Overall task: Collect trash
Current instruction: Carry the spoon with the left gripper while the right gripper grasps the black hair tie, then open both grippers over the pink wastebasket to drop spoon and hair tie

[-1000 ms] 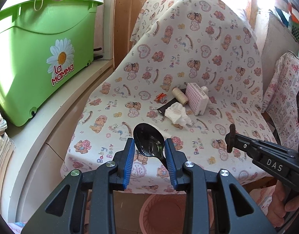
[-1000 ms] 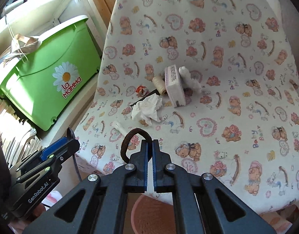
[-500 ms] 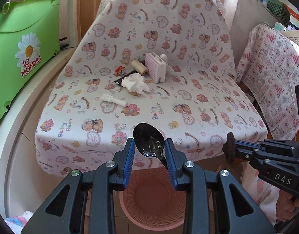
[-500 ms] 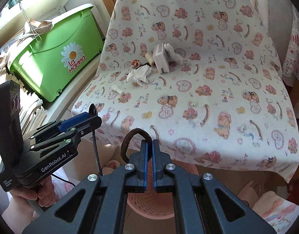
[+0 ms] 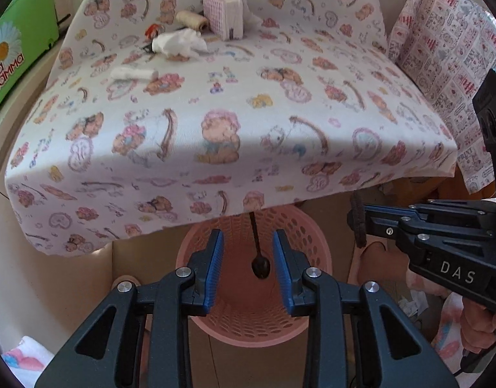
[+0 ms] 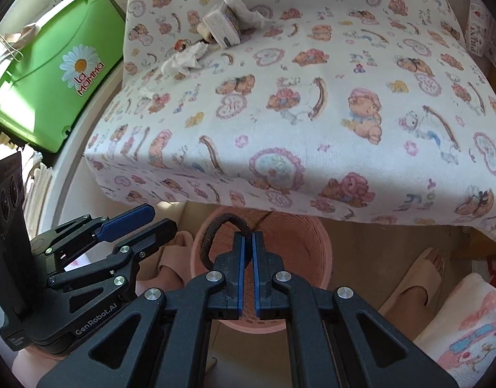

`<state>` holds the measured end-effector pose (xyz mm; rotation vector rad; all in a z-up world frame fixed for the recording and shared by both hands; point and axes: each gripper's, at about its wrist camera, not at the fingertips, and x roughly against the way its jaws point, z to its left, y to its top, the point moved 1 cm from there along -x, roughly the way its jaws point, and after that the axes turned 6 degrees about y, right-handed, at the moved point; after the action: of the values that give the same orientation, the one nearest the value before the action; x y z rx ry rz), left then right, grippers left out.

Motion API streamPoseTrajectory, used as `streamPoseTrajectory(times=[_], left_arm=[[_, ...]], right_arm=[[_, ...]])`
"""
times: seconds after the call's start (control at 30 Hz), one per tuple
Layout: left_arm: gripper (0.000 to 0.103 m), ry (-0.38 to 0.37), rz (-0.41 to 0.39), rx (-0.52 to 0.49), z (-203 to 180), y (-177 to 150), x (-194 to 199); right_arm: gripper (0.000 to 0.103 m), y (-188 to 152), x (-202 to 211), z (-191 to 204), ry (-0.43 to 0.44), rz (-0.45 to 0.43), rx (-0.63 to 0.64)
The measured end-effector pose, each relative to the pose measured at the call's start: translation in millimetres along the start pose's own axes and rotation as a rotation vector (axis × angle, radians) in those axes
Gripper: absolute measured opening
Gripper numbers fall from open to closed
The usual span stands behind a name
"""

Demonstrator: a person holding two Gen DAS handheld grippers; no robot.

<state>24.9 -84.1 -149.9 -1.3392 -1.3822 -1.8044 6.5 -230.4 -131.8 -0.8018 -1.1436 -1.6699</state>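
The far rim of my pink basket (image 5: 299, 223) slips under the cloth's (image 5: 215, 174) hanging edge, and the black spoon's (image 5: 259, 258) handle tip goes with it. The green bin (image 6: 50, 74) is cut off at the frame's edge. The small red thing (image 5: 153, 29) by the tissue (image 5: 178, 42) — too small to name.

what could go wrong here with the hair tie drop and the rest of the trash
1. The hair tie, pinched in the right gripper, hangs near the basket rim; released here it might land by the slipper.
2. It may snag on the jaws.
3. The crumpled tissue lies against the thread spool; grabbing it could drag the spool along.
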Motion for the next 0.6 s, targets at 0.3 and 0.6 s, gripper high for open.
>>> streamPoseTrajectory(times=[0.3, 0.6], left_arm=[[0.050, 0.030, 0.187, 0.019, 1, -20, -56], [0.069, 0.082, 0.214, 0.085, 21, -21, -55]], right_arm=[[0.007, -20, -62, -18, -0.117, 0.117, -0.046], [0.046, -23, -75, -31, -0.163, 0.124, -0.081]])
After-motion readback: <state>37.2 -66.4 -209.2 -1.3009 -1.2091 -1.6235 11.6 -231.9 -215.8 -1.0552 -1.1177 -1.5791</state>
